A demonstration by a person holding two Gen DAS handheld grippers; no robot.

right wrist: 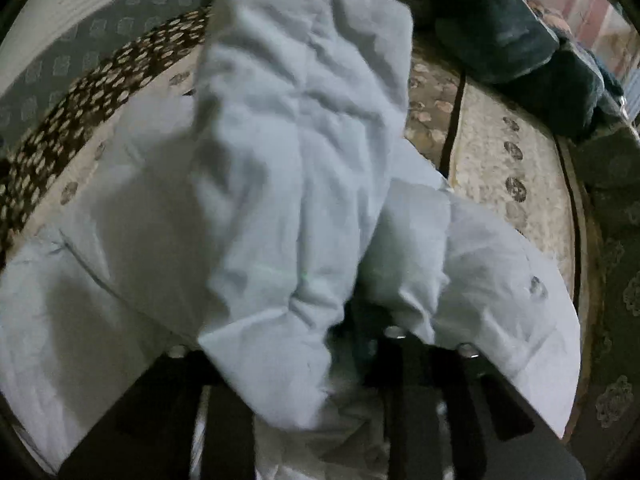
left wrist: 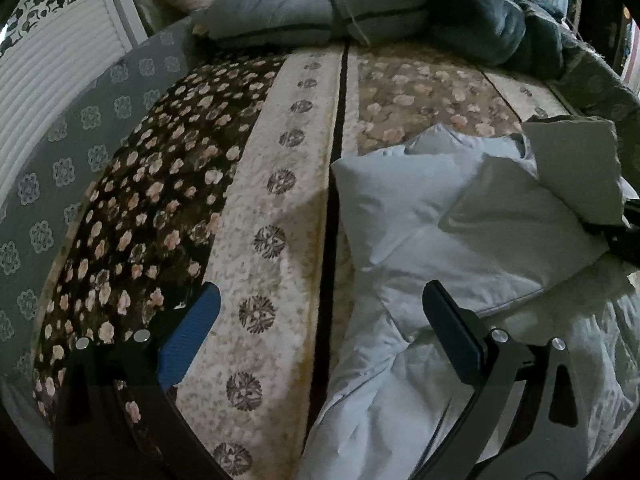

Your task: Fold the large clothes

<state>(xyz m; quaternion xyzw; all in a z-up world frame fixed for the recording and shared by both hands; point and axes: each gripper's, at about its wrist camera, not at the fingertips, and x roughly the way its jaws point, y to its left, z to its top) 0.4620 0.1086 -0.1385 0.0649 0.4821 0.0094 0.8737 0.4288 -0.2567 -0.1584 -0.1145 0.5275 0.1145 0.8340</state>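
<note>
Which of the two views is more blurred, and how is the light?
Right wrist view: the pale garment is smeared by motion blur and hides the fingertips. Left wrist view: sharper, dim light, patterned bedcover crisp; fisheye bends the bed edges in both.

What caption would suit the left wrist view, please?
Open left claw hovering over a pale blue garment on a floral bedspread.

Pale blue garment (left wrist: 432, 240), crumpled & partly folded, lying on patterned bed cover w/ one flap over itself.
</note>
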